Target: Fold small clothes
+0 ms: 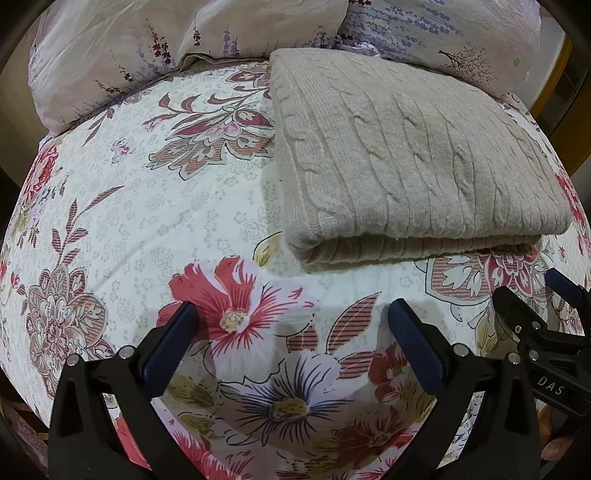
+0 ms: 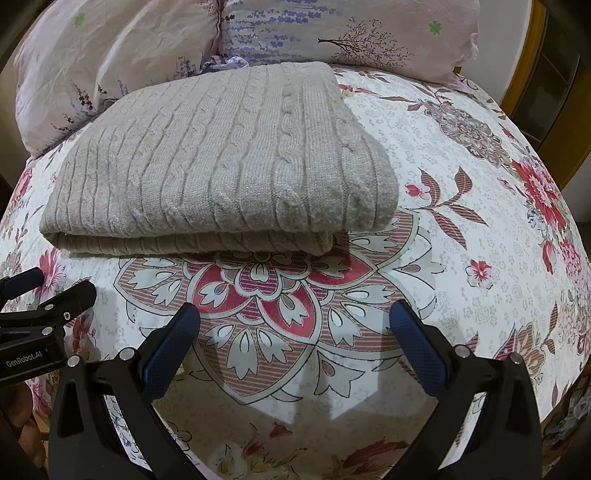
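A beige cable-knit sweater (image 1: 413, 162) lies folded in a neat rectangle on the floral bedspread (image 1: 155, 206); it also shows in the right wrist view (image 2: 221, 162), its folded edge facing me. My left gripper (image 1: 293, 314) is open and empty, hovering above the bedspread just in front of and left of the sweater. My right gripper (image 2: 295, 314) is open and empty, in front of the sweater's right part. The right gripper also shows at the right edge of the left wrist view (image 1: 532, 299), and the left gripper at the left edge of the right wrist view (image 2: 59, 291).
Pale floral pillows (image 1: 110, 62) lie behind the sweater at the head of the bed, also in the right wrist view (image 2: 332, 33). A wooden bed frame (image 2: 528, 74) shows at the far right. Bare bedspread (image 2: 480, 221) extends right of the sweater.
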Motion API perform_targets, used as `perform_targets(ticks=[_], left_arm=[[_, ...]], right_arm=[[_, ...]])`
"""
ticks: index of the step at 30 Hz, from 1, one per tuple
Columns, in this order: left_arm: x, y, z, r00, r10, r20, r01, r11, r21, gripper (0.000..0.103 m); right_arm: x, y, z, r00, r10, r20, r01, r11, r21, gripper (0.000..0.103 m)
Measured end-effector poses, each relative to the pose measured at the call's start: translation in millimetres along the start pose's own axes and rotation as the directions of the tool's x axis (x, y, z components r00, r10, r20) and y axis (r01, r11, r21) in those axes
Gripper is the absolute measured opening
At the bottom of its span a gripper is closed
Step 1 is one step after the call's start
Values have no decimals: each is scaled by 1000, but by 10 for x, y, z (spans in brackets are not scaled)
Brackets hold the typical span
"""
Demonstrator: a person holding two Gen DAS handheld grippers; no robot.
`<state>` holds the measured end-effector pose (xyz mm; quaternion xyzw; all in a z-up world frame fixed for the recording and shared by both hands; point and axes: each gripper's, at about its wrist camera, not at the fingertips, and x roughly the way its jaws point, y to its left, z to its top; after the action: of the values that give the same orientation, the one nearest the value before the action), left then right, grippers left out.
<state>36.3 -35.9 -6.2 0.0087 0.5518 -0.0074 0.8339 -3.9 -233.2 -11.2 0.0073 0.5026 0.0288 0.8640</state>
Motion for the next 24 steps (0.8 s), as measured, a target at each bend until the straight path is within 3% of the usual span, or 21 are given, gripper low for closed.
perform_targets(ticks=[24], left_arm=[[2, 6, 2, 1000, 0, 1, 0, 1000, -2, 101]], right_arm=[[-3, -3, -3, 1000, 3, 0, -3, 1000, -5, 102]])
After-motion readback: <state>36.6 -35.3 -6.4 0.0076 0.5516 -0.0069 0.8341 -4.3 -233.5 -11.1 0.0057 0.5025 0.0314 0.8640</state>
